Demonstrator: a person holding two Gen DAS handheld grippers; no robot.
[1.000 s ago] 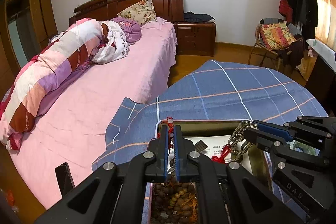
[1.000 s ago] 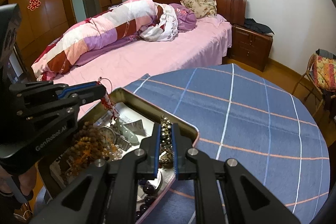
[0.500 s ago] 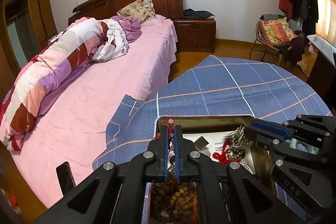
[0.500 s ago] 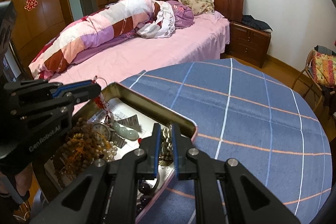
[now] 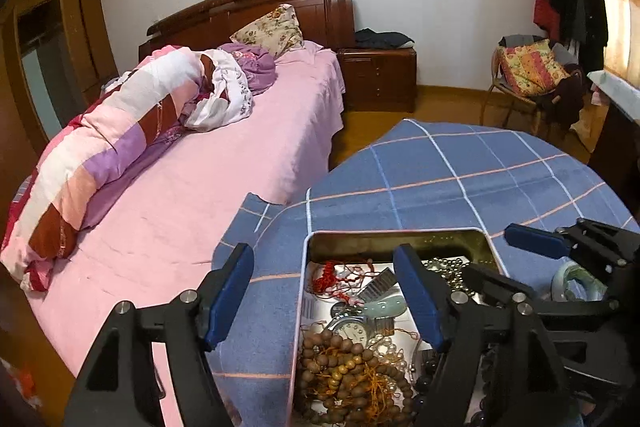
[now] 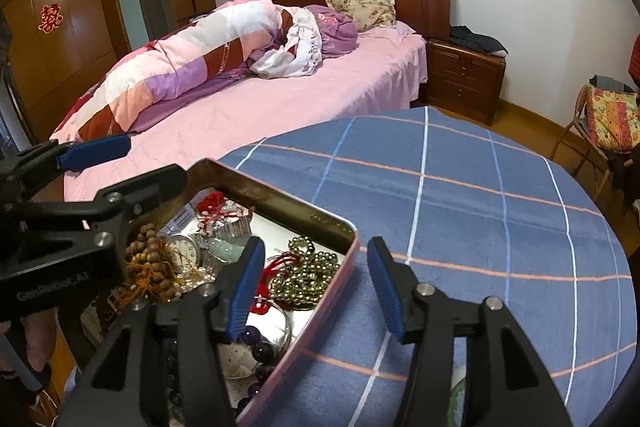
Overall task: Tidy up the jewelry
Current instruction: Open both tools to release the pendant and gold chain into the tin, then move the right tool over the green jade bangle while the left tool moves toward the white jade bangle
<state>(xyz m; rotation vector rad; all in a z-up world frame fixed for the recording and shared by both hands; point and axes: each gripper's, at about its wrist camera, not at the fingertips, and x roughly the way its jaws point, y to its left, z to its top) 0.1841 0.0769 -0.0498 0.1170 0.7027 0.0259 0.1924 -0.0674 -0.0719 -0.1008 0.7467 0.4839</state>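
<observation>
Left gripper (image 5: 324,291): jaws have just been opening, now spread wide, nothing between the pads; they straddle the tin's (image 5: 304,307) left wall. Right gripper (image 6: 316,285): jaws have just been opening, released, straddling the tin's right rim, nothing gripped. In the tin: red cord (image 5: 336,279), jade pendant (image 5: 382,307), watch (image 5: 354,329), wooden beads (image 5: 340,367), brass beads (image 6: 308,277). Tin sits on blue checked cloth (image 6: 480,219); pink bed (image 5: 200,187) beyond.

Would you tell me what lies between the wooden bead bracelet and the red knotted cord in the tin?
In the left wrist view, a pocket watch and a pale jade pendant lie between them.
</observation>
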